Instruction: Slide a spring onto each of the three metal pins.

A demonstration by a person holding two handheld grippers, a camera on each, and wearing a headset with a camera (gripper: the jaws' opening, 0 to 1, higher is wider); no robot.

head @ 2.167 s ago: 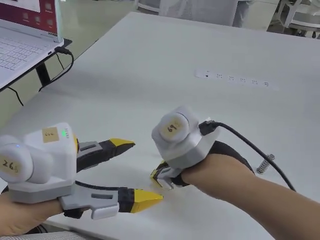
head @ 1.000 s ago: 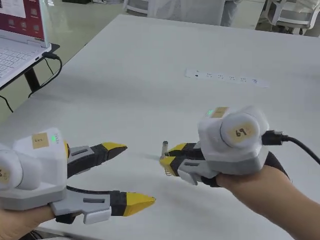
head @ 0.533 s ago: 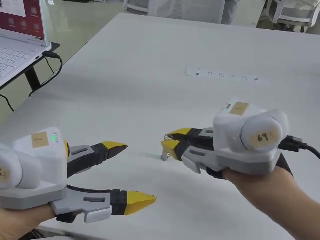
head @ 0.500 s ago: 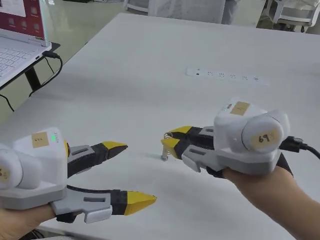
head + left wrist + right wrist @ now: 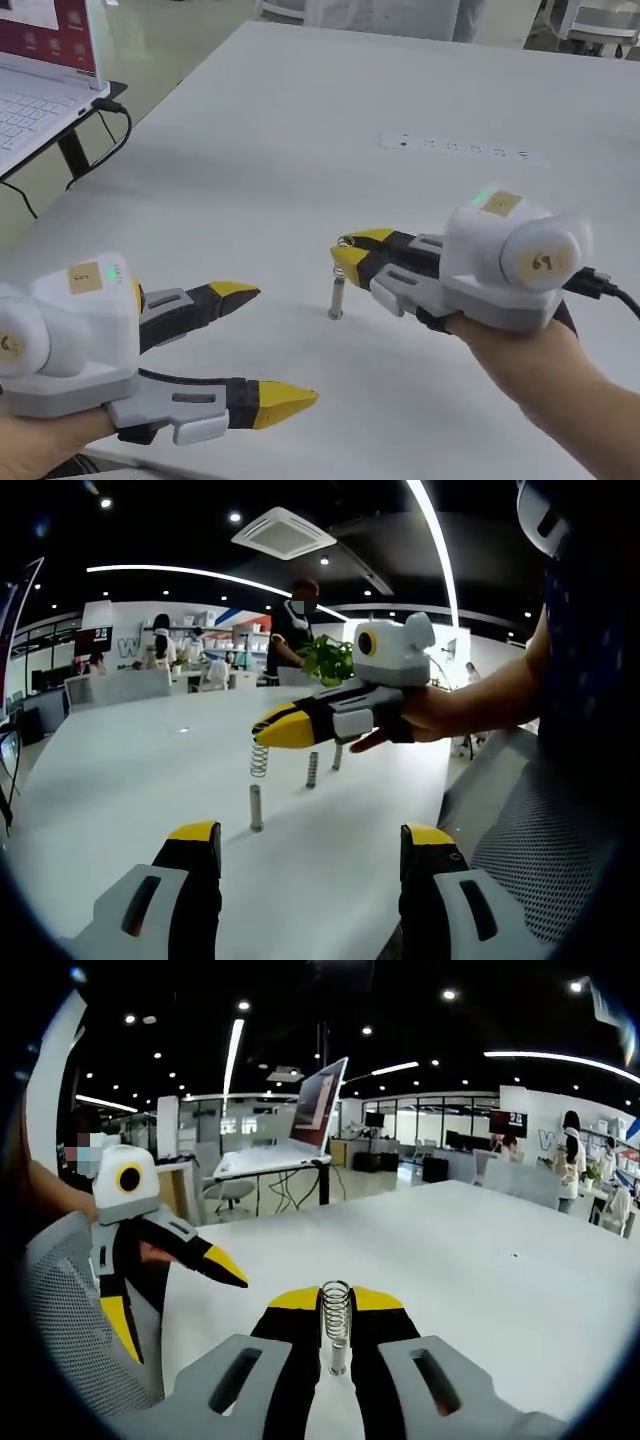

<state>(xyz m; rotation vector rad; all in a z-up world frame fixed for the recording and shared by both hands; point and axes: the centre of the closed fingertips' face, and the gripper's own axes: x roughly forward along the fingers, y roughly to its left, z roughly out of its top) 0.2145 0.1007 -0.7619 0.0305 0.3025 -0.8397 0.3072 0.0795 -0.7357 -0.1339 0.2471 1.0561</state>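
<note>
Spring [image 5: 341, 262]: pinched between the tips of the right gripper [image 5: 350, 250], hanging just above the pin.
Pin [image 5: 336, 298]: upright on the white table [image 5: 300, 120], bare, its top close under the spring's lower end.
Left gripper [image 5: 268, 345]: jaws spread wide, holding nothing, near the pin.
Other pins [image 5: 311, 769]: two stand further back in the left gripper view; they seem to carry coils already, though they are too small to be sure.
Progress: probably two done; this spring is not yet threaded on.
</note>
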